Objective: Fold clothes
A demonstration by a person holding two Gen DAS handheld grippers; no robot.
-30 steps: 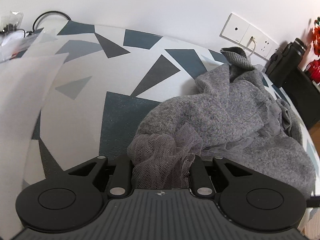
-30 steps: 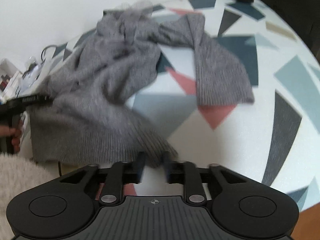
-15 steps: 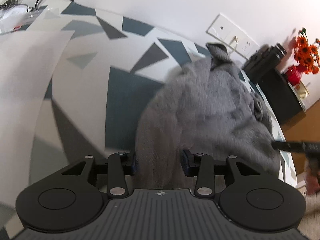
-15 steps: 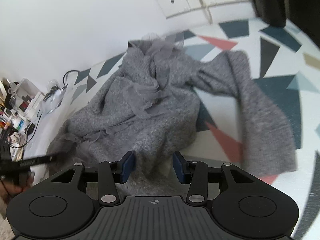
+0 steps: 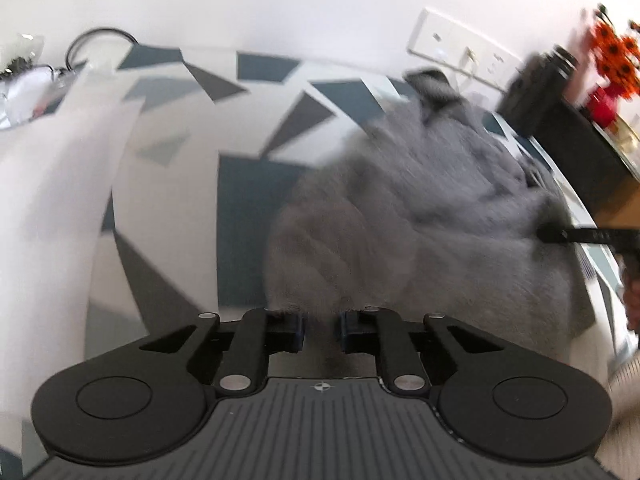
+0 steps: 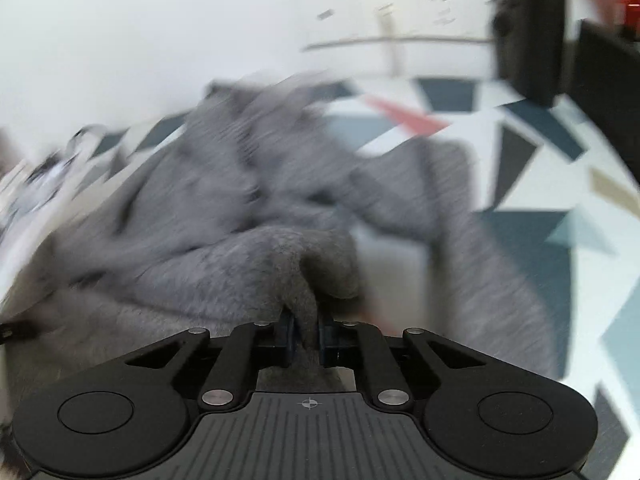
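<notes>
The right gripper (image 6: 306, 338) pinches a raised fold of the grey knit garment (image 6: 224, 216), its jaws having just closed. The left gripper (image 5: 320, 330) has likewise just closed on the garment's near edge. The garment lies crumpled on the triangle-patterned tabletop (image 5: 160, 184) below a wall socket panel (image 5: 460, 50).

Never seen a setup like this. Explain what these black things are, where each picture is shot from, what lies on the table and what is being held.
No robot here: a person holds one pair of black tongs in each hand, each with a camera looking along its fingers. One picture is from the left tongs, the other from the right tongs. A rumpled grey sweater lies on a table with a triangle-patterned cloth. Both tongs have just been closing; each pinches a bit of the sweater's near edge. Both pictures are blurred.
</notes>
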